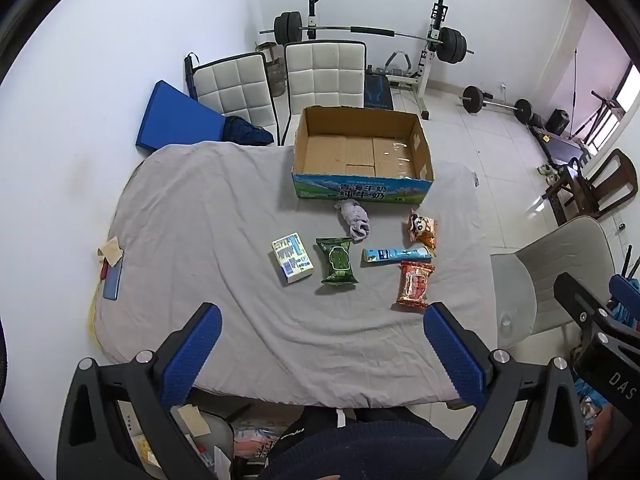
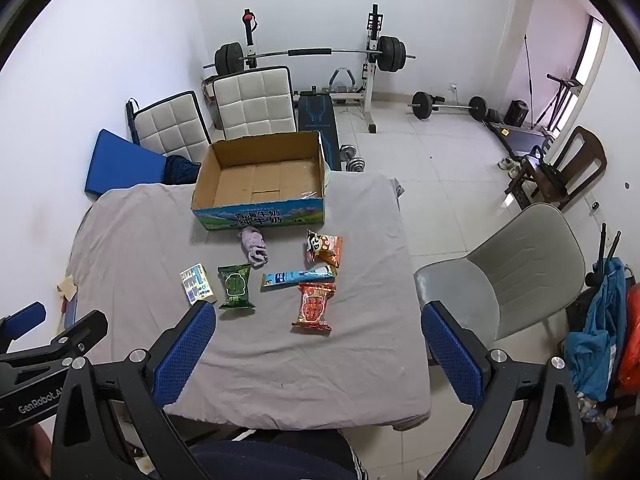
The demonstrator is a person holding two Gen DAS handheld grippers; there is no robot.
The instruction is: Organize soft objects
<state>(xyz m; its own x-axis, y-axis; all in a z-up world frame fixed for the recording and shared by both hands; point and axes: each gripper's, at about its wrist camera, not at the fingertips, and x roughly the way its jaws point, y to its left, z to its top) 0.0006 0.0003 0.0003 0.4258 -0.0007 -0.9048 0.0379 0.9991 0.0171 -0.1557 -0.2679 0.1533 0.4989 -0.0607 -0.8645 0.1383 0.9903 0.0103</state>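
On the grey-clothed table stands an open, empty cardboard box. In front of it lie a lilac sock bundle, a white tissue pack, a green snack bag, a blue tube, an orange snack bag and a red snack bag. My left gripper is open and empty, held above the table's near edge. My right gripper is open and empty, likewise short of the items.
A blue phone and paper scraps lie at the table's left edge. Two white padded chairs stand behind the table, a grey chair at its right. A weight bench with barbell stands at the back wall.
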